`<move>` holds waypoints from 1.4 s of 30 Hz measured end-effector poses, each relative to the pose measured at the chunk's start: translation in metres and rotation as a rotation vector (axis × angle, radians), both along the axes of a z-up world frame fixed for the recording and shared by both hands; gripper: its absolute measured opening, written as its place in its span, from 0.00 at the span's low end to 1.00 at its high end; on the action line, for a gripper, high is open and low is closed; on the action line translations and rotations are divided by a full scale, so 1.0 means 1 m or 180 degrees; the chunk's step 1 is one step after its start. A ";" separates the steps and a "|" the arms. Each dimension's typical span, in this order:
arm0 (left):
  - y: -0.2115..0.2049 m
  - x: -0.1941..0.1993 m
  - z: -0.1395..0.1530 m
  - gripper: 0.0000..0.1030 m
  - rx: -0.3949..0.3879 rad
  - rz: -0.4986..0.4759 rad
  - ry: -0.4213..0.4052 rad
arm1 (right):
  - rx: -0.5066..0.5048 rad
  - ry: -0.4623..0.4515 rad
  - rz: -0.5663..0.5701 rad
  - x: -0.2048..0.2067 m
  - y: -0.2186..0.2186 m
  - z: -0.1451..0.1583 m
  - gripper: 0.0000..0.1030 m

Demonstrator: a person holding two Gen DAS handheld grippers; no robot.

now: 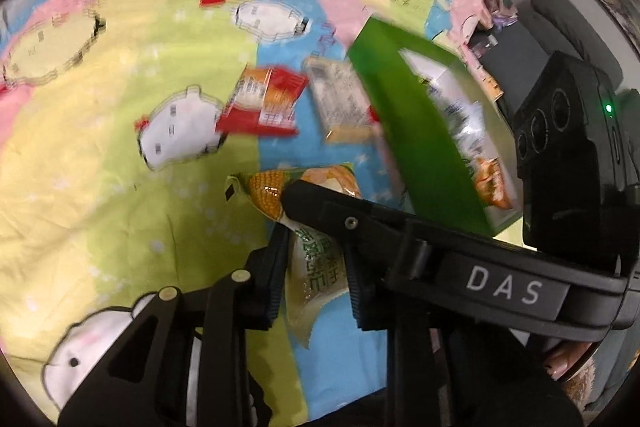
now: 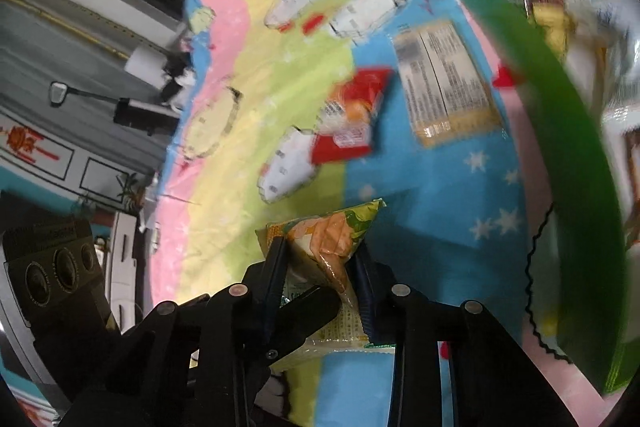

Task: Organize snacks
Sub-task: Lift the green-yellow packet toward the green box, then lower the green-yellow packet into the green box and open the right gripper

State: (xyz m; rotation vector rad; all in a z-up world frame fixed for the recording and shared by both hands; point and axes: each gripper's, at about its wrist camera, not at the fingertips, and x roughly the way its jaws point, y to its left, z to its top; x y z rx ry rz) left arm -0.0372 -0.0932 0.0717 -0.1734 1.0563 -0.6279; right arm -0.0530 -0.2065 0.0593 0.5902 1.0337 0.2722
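Crinkly plastic snack packet (image 1: 308, 267) between grippers

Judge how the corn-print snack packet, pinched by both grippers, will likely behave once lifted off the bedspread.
The corn-print snack packet looks like thin, crinkled film, so it will probably sag and flex rather than stay stiff. Its glossy surface may slide between the left gripper and right gripper. It seems light for its size.
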 end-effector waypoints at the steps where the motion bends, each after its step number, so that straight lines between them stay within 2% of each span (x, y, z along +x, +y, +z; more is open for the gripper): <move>1: -0.002 -0.003 0.009 0.24 -0.0003 0.0002 -0.0091 | 0.0003 -0.0067 -0.0008 -0.002 -0.001 0.007 0.33; 10: -0.034 -0.024 0.081 0.24 -0.0111 -0.0169 -0.0750 | -0.0016 -0.0742 -0.0229 -0.031 -0.035 0.087 0.33; 14: -0.063 -0.021 0.099 0.25 -0.0181 -0.0401 -0.0943 | -0.0087 -0.0939 -0.0471 -0.041 -0.063 0.108 0.33; 18: -0.097 -0.013 0.103 0.25 -0.0251 -0.0607 -0.0977 | -0.0123 -0.0990 -0.0733 -0.045 -0.097 0.118 0.33; 22: -0.136 -0.003 0.100 0.24 -0.0284 -0.0825 -0.0924 | -0.0145 -0.0951 -0.1016 -0.047 -0.133 0.116 0.33; 28: -0.183 0.012 0.086 0.23 -0.0234 -0.1019 -0.0758 | -0.0064 -0.0783 -0.1334 -0.044 -0.184 0.098 0.33; 34: -0.215 0.029 0.066 0.21 -0.0091 -0.1082 -0.0613 | -0.0020 -0.0548 -0.1546 -0.032 -0.216 0.076 0.33; 38: -0.231 0.039 0.054 0.17 0.0060 -0.1071 -0.0614 | -0.0018 -0.0395 -0.1647 -0.019 -0.229 0.060 0.33; 42: -0.237 0.049 0.034 0.16 0.0154 -0.1008 -0.0456 | -0.0021 -0.0228 -0.1701 -0.008 -0.235 0.041 0.33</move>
